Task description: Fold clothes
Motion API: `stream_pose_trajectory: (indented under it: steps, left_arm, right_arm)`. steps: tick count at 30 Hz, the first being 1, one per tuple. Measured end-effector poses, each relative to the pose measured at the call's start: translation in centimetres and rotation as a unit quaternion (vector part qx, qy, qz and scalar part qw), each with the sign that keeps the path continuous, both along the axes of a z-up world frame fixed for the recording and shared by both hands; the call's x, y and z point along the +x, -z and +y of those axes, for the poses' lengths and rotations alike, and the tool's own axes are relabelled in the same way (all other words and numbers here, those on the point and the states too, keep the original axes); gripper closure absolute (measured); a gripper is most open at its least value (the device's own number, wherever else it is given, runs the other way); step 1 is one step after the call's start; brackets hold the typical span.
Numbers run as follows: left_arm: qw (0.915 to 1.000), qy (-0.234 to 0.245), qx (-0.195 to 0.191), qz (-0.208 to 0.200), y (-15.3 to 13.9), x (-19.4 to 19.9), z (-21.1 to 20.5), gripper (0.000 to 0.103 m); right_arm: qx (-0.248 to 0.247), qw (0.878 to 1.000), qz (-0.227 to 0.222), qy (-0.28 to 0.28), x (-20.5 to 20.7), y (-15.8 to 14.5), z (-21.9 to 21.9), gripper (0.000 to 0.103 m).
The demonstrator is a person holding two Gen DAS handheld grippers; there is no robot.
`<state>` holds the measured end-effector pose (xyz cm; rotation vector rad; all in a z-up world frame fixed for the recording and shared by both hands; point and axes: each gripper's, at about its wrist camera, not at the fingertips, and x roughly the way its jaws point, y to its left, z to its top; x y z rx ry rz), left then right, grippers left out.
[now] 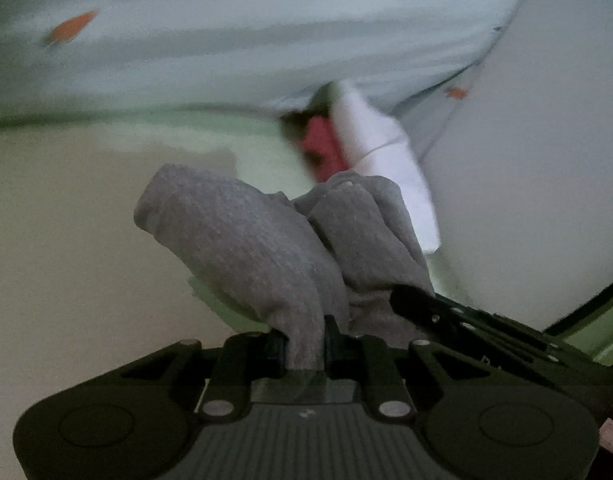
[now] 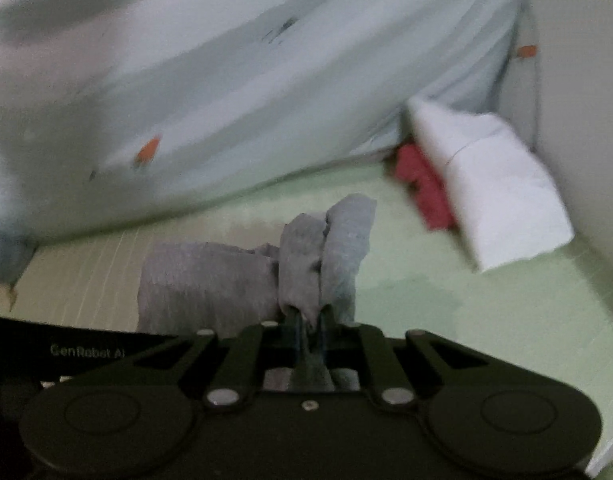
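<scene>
A grey knit garment [image 1: 242, 236] hangs bunched over the pale green bed surface [image 1: 86, 208]. My left gripper [image 1: 305, 340] is shut on one gathered edge of it. In the right wrist view the same grey garment [image 2: 210, 280] is pinched in folds by my right gripper [image 2: 309, 322], also shut on it. The right gripper's black body [image 1: 466, 320] shows close at the right of the left wrist view, so both grippers hold the cloth side by side. The pads are hidden by fabric.
A folded white garment [image 2: 494, 184] lies against a red one [image 2: 422, 188] at the far right of the green sheet [image 2: 486, 312]. A pale blue blanket [image 2: 266, 92] with orange marks is heaped behind. A grey wall [image 1: 538, 180] borders the right.
</scene>
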<state>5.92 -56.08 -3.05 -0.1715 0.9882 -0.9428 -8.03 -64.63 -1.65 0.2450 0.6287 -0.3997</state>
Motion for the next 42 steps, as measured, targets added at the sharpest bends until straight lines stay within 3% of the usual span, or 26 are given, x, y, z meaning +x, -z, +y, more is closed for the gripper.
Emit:
stream_pose_trajectory:
  steps: [6, 13, 18, 21, 22, 23, 24, 25, 27, 28, 30, 35, 42]
  left_arm:
    - [0.9986, 0.003, -0.048, -0.021, -3.0, 2.3, -10.3, 0.085]
    - [0.9956, 0.001, -0.088, -0.032, -5.6, 7.7, -24.2, 0.085]
    - [0.9936, 0.004, -0.101, -0.051, -7.0, 11.6, -31.8, 0.085]
    - [0.9953, 0.002, -0.074, -0.062, -5.6, 13.9, -35.4, 0.079]
    - [0.9967, -0.002, -0.043, -0.069, -4.6, 14.6, -36.3, 0.071]
    - [0.9970, -0.005, -0.012, -0.076, -3.7, 15.2, -37.3, 0.061]
    - [0.9963, -0.009, 0.019, -0.083, -2.7, 15.8, -38.2, 0.057]
    - [0.9953, -0.022, 0.040, -0.086, -1.8, 16.1, -38.1, 0.050]
    - [0.9953, -0.034, 0.038, -0.082, -0.6, 16.0, -36.5, 0.035]
    - [0.9954, -0.036, 0.034, -0.081, -0.2, 15.9, -35.6, 0.026]
    - [0.9937, -0.036, 0.032, -0.101, -1.0, 14.7, -34.5, 0.024]
    - [0.9876, -0.036, 0.027, -0.150, -3.0, 11.6, -31.8, 0.011]
    - [0.9784, -0.028, 0.002, -0.205, -6.9, 4.2, -26.7, 0.010]
  right_arm:
    - [-0.033, 0.999, -0.036, 0.008, 0.8, -3.5, -10.1, 0.093]
    - [-0.073, 0.995, -0.065, 0.036, 5.0, -6.6, -22.7, 0.093]
    - [-0.073, 0.991, -0.080, 0.081, 8.5, -7.5, -32.3, 0.093]
    - [-0.054, 0.990, -0.079, 0.105, 10.8, -5.9, -37.2, 0.092]
    - [-0.043, 0.990, -0.072, 0.111, 11.7, -4.9, -38.6, 0.087]
    - [-0.027, 0.990, -0.064, 0.122, 12.4, -3.5, -40.1, 0.081]
    - [-0.008, 0.989, -0.056, 0.137, 13.1, -2.1, -41.5, 0.062]
    - [0.009, 0.987, -0.047, 0.152, 13.3, -0.9, -42.3, 0.055]
    - [0.032, 0.984, -0.041, 0.171, 12.9, 0.5, -42.7, 0.051]
    - [0.032, 0.984, -0.050, 0.169, 12.3, 0.8, -42.3, 0.038]
    - [0.023, 0.984, -0.055, 0.169, 10.9, 1.1, -40.8, 0.027]
    - [0.045, 0.983, -0.091, 0.150, 6.6, 0.2, -36.1, 0.019]
    - [-0.015, 0.985, -0.109, 0.132, 0.7, -2.5, -27.1, 0.009]
